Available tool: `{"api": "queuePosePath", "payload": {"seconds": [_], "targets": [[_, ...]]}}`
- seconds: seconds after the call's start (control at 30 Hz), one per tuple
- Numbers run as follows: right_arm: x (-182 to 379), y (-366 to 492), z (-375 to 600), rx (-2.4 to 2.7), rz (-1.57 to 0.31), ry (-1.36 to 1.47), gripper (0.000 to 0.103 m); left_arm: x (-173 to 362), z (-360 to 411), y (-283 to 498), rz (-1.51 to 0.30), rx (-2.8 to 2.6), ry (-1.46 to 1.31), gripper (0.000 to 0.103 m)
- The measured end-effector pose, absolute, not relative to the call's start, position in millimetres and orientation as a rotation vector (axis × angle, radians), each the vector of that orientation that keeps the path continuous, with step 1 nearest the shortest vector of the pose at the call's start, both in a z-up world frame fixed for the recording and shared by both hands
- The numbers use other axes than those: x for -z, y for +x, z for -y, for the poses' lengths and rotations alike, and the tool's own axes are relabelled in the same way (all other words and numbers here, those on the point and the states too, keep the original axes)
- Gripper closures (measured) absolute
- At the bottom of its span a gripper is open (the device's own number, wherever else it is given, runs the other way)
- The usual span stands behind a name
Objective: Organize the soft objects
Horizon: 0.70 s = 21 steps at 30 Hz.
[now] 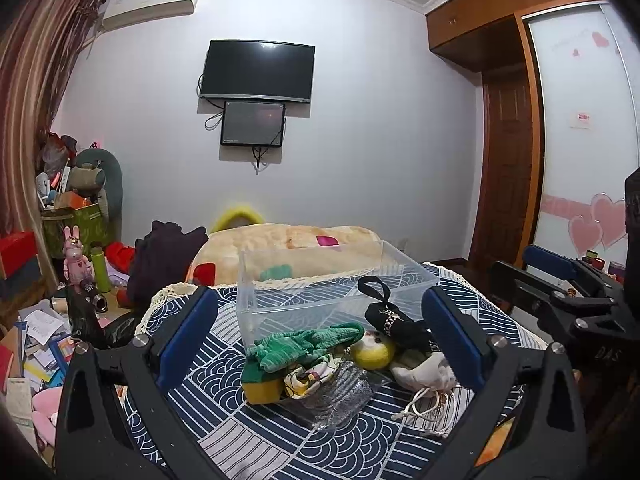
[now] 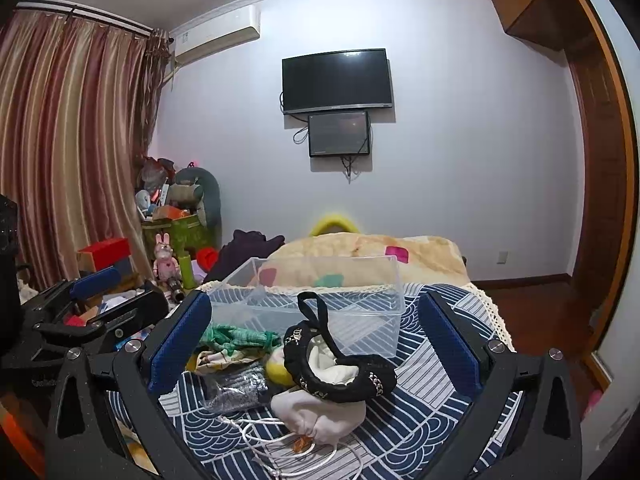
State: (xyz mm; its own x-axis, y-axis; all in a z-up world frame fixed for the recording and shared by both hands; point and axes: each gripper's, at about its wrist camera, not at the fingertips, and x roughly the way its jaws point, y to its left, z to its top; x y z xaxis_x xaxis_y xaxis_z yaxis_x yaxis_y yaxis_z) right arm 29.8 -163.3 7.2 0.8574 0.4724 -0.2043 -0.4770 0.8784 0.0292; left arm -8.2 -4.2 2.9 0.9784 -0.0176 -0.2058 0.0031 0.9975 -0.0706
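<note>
A pile of soft things lies on the blue-and-white patterned cloth in front of a clear plastic box. In the left wrist view: a green knitted cloth, a yellow-green sponge, a floral cloth, a grey mesh pouch, a yellow ball, a black strapped bag and a white drawstring pouch. My left gripper is open and empty, its jaws either side of the pile. My right gripper is open and empty over the black bag and white pouch. The box is empty.
A beige blanket lies behind the box. Dark clothes, a pink rabbit toy, a green bottle and cluttered boxes stand to the left. The right gripper's body shows at the right edge of the left view.
</note>
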Motion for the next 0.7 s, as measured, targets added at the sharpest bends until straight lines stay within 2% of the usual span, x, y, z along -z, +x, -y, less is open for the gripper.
{"api": "queuePosePath", "payload": {"seconds": [0.7], "targets": [[-6.4,30.5,164.1,-0.500,-0.217,-0.018,0.000,-7.6,3.1,-12.0,-0.195,0.010,-0.069,0.000]]}}
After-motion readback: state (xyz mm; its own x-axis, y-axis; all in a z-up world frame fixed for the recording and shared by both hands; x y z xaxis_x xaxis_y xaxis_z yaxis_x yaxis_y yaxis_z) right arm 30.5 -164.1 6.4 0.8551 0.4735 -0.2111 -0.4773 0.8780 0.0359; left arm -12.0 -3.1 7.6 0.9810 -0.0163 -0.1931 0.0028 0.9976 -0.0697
